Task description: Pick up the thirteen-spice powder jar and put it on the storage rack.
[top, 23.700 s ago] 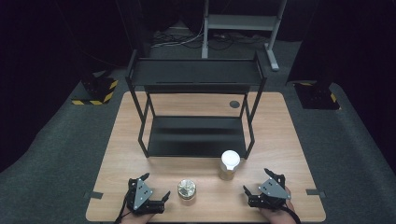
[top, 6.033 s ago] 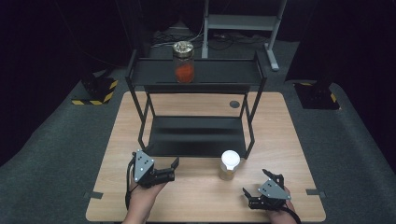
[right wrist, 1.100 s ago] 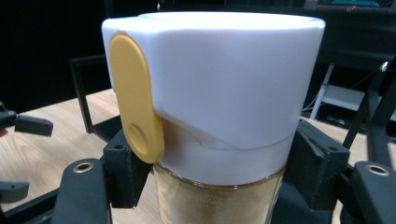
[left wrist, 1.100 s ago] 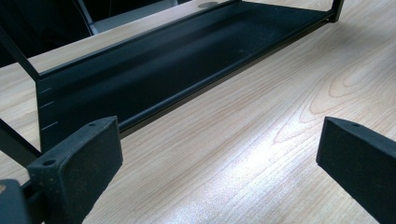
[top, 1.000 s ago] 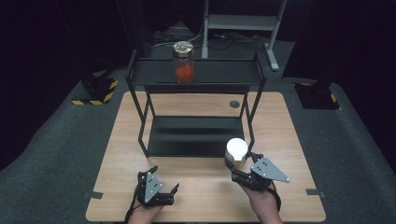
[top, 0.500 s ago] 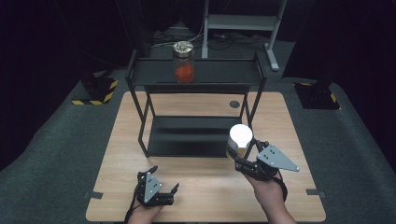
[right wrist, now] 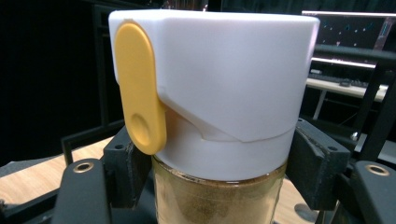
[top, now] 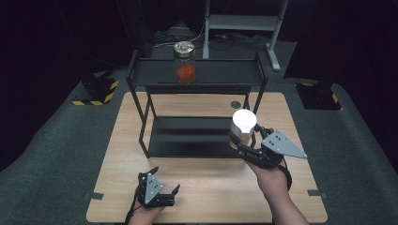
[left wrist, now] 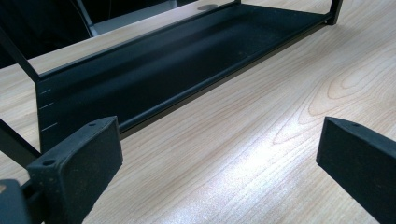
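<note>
Your right claw is clamped on the spice jar, the jaws pressing either side of the glass just under its white cap, as the right gripper view shows with the yellow flip tab turned toward the left of that view. The jar is off the surface and hangs upright in front of the right end of the black rack, above the lower shelf and below the top shelf. Up there the red-filled jar with a gold lid stands left of the middle, with the right half of that shelf bare. The step in hand looks like the carry: you have the jar gripped and lifted, and it seems bound for the top shelf beside the other one. Next you likely need to raise it until its base clears the front rail, move it forward over the bare right half, keep it level so it does not tip, and set it down well apart from the red-filled jar before you let go. Your left claw rests near the front edge of the surface, left of centre, jaws apart and holding nothing, with bare wood between its pads
</note>
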